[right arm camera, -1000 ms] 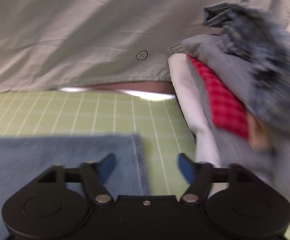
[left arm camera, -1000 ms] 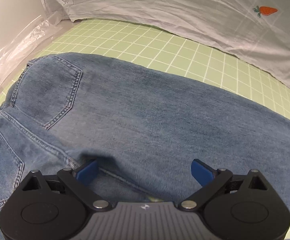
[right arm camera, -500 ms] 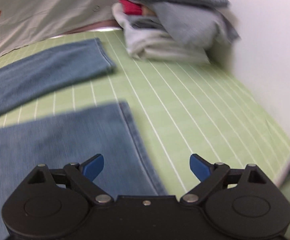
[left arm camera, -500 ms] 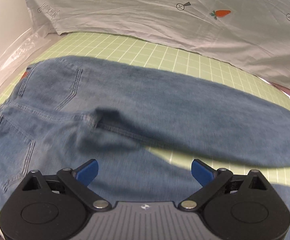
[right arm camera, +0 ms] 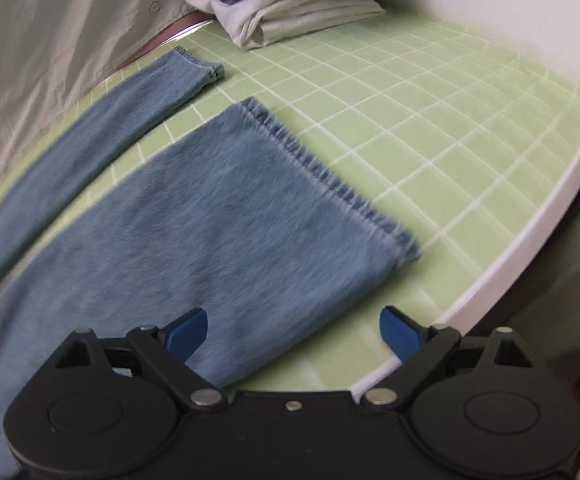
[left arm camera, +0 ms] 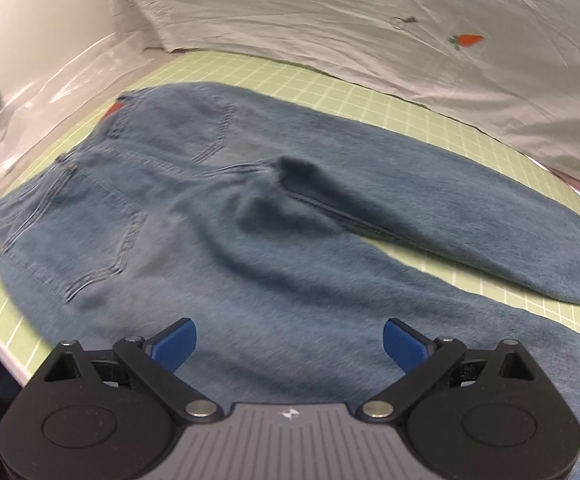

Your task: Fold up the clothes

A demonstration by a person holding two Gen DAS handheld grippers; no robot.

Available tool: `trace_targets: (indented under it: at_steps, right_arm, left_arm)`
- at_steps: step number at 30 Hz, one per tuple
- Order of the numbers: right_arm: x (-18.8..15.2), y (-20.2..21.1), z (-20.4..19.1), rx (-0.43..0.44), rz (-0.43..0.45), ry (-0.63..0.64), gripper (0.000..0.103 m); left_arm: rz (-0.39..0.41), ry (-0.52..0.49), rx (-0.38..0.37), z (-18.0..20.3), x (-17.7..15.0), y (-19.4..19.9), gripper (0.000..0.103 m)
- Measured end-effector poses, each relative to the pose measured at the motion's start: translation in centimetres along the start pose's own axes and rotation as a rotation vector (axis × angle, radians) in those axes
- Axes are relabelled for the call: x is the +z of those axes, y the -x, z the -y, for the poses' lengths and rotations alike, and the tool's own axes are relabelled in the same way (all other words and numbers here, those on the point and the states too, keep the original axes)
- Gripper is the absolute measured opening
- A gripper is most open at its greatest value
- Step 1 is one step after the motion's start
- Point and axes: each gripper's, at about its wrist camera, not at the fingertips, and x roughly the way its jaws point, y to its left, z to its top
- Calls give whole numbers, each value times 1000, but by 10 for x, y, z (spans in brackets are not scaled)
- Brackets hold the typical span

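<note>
Left gripper (left arm camera: 288, 342): tilting steeply downward, blue pads (left arm camera: 174, 344) standing wide apart, gripping nothing.
Right gripper (right arm camera: 293, 334): angling steeply downward too, jaws having just been opening, nothing pinched between blue pads (right arm camera: 399, 332).

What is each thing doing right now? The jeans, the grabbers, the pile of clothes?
jeans: spread flat, unfolded, legs apart
left gripper: open, holding nothing
right gripper: open, holding nothing, over the near leg's hem
clothes pile: folded, stacked at the mat's corner

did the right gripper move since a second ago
Yes. The right gripper swung away from the folded clothes pile, now far off, to the near leg hem of the jeans.
</note>
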Motion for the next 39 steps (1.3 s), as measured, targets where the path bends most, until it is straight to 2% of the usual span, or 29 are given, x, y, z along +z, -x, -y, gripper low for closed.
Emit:
trace_targets:
  at_steps: [5, 8, 18, 23, 27, 31, 34, 39]
  right_arm:
    - [-9, 1, -20, 102, -33, -33, 95]
    - [-16, 2, -39, 129, -44, -53, 95]
    - [-42, 3, -90, 77, -26, -177, 96]
    - [-56, 7, -104, 57, -3, -259, 97]
    - [-70, 10, -119, 46, 18, -316, 98]
    - [-79, 11, -136, 9, 37, -322, 98]
    - [-82, 10, -145, -26, 51, -316, 98]
    - [-77, 6, -138, -32, 80, -362, 98]
  left_arm:
    - [-5, 45, 16, -34, -1, 3, 99]
    - [-17, 82, 22, -59, 1, 0, 99]
    - [-57, 338, 55, -174, 20, -33, 99]
    - [-66, 338, 127, -224, 38, -51, 99]
    - [-76, 374, 143, -269, 54, -61, 99]
    - [-72, 360, 171, -290, 65, -69, 99]
    - [-72, 365, 141, -301, 72, -77, 98]
    - [-62, 396, 102, -305, 78, -84, 90]
